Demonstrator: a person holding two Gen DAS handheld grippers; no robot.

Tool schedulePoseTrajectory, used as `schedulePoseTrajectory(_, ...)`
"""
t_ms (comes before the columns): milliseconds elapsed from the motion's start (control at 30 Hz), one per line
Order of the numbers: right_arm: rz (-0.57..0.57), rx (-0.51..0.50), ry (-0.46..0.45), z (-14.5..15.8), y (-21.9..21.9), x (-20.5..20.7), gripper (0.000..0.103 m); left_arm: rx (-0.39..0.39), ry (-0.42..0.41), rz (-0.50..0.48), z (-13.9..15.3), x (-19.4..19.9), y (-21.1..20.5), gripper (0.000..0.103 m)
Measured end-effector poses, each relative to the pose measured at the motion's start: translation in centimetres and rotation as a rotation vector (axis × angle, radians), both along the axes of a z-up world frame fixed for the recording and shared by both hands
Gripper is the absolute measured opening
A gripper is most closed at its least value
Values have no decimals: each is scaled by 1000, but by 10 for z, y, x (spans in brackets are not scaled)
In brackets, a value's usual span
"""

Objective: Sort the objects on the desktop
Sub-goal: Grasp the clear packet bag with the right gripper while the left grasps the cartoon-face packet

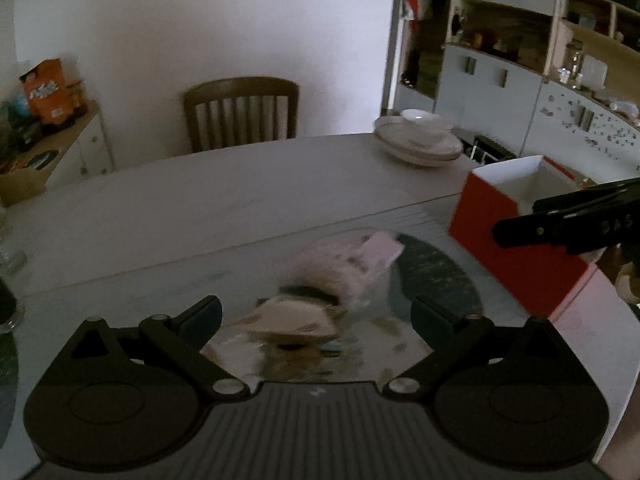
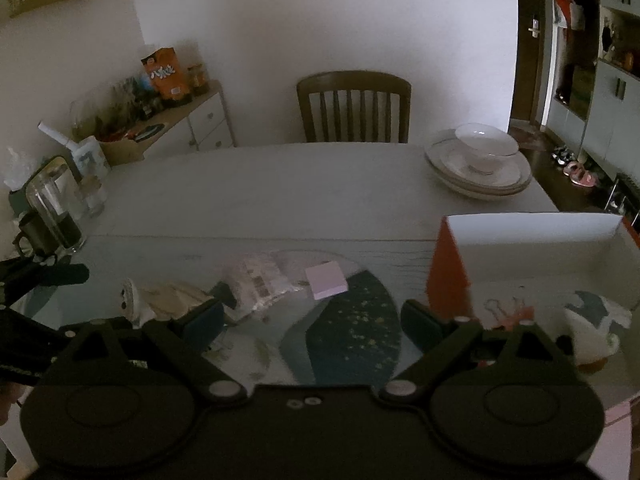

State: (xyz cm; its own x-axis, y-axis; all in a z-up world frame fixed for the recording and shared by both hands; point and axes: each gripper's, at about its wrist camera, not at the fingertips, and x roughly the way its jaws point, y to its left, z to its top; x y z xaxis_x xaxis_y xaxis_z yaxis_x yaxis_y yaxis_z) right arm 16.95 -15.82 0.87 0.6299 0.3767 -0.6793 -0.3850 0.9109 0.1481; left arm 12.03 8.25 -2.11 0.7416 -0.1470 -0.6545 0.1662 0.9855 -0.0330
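My left gripper (image 1: 316,318) is open and empty, just above a blurred heap: a cream plush toy (image 1: 296,324) and a clear packet (image 1: 340,268) with a pink sticky-note pad (image 1: 380,248) behind. In the right wrist view the plush toy (image 2: 160,300), the packet (image 2: 260,280) and the pink pad (image 2: 326,280) lie on the patterned glass mat (image 2: 352,336). My right gripper (image 2: 312,322) is open and empty above the mat. A red box with a white inside (image 2: 536,236) stands to the right, also in the left wrist view (image 1: 516,240). Inside it lie paper clips (image 2: 508,308) and a white-and-blue toy (image 2: 596,320).
Stacked white plates with a bowl (image 2: 480,160) sit at the far right of the table. A glass jug (image 2: 52,212) and cups stand at the left edge. A wooden chair (image 2: 354,106) is behind the table. A sideboard with snack bags (image 2: 168,76) stands by the wall.
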Motion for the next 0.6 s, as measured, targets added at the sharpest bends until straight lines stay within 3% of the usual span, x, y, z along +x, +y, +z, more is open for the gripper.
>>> schedulePoseTrajectory(600,45,-43,21,-23,69,29,94,30,62,26,-46,21,70,101)
